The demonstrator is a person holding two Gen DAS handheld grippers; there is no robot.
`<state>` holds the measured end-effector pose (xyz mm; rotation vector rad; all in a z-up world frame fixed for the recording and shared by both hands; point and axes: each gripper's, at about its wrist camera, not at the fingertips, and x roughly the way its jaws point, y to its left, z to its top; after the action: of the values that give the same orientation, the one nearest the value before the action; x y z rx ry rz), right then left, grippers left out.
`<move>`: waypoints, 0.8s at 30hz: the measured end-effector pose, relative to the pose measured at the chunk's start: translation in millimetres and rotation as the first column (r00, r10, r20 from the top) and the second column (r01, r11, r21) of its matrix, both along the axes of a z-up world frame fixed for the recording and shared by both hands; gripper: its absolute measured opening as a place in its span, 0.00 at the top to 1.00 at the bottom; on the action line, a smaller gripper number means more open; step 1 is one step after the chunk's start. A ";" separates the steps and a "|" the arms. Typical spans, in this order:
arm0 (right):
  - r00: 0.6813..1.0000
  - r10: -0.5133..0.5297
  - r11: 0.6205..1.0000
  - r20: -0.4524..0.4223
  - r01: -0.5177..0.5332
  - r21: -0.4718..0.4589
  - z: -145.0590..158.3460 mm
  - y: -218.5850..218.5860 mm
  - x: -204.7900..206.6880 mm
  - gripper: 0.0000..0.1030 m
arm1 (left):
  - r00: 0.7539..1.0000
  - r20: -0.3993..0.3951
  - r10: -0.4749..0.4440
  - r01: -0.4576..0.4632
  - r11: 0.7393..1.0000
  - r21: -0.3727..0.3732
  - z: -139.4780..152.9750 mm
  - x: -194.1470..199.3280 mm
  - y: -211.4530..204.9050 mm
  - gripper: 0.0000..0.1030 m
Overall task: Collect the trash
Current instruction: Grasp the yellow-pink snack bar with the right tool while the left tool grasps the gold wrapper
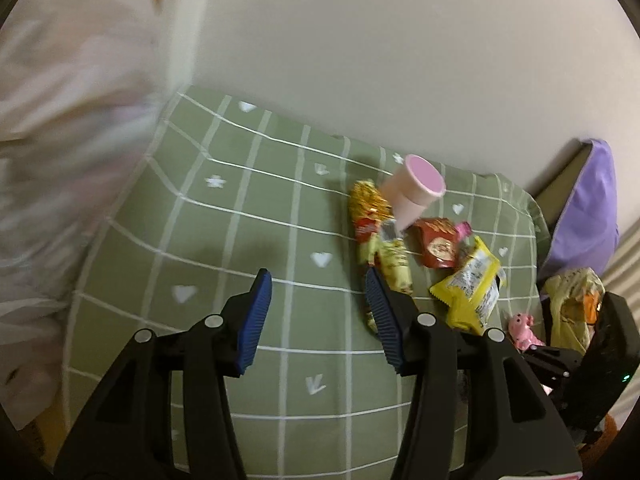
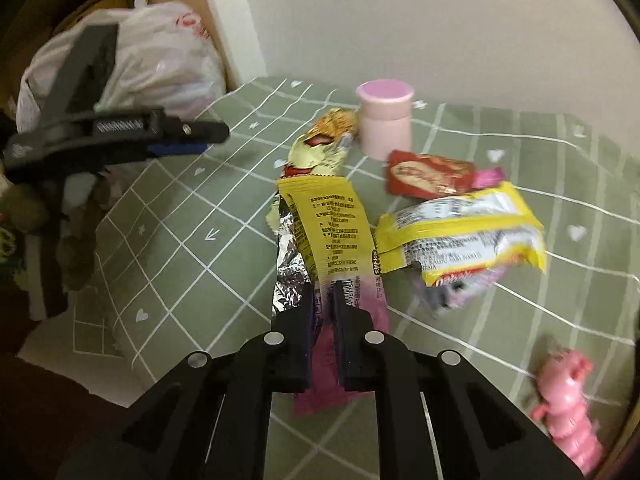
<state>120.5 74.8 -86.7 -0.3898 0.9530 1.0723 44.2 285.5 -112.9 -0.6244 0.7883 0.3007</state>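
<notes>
Snack wrappers lie on a green checked cloth [image 1: 248, 216]. My right gripper [image 2: 325, 296] is shut on a long yellow and purple wrapper [image 2: 334, 232] with a foil inside. Next to it are a crumpled yellow wrapper [image 2: 460, 232], a red packet [image 2: 430, 174] and a gold wrapper [image 2: 324, 144]. My left gripper [image 1: 318, 292] is open and empty, left of the pile; it also shows at the left of the right wrist view [image 2: 172, 138]. In the left wrist view I see the gold wrapper [image 1: 368, 204], the red packet [image 1: 438, 244] and the yellow wrapper [image 1: 470, 284].
A pink cup [image 2: 386, 120] stands behind the wrappers. A pink pig toy [image 2: 568, 396] lies at the front right. A white plastic bag [image 2: 160, 60] sits off the cloth's left edge. A purple cushion [image 1: 588, 208] is at the right. A white wall is behind.
</notes>
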 end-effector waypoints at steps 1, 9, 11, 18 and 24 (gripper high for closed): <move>1.000 -0.015 1.000 0.001 0.015 0.006 4.2 -5.9 2.1 0.90 | 1.000 0.005 -0.018 0.018 1.000 -0.003 -0.9 5.4 -3.1 0.54; 0.983 -0.181 0.982 0.039 0.179 0.051 28.4 -59.3 19.2 0.90 | 0.990 0.015 -0.141 0.141 0.990 -0.020 -11.6 61.8 -7.7 0.54; 0.976 -0.216 0.976 0.042 0.214 0.050 28.8 -68.9 21.9 0.90 | 0.990 -0.008 -0.144 0.144 0.989 -0.024 -16.2 77.7 -1.1 0.54; 0.948 -0.311 0.950 0.064 0.309 0.048 32.8 -102.6 27.9 0.90 | 0.980 -0.099 -0.170 0.164 0.984 -0.070 -30.5 122.0 14.5 0.78; 0.918 -0.393 0.919 0.060 0.389 0.063 34.3 -122.3 34.5 0.90 | 0.986 -0.078 -0.147 0.145 0.989 -0.023 -12.9 101.8 0.2 0.88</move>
<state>155.0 -47.5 -52.4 -0.1825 0.8920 0.7092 146.0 285.6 -125.8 -0.5706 0.9090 0.1852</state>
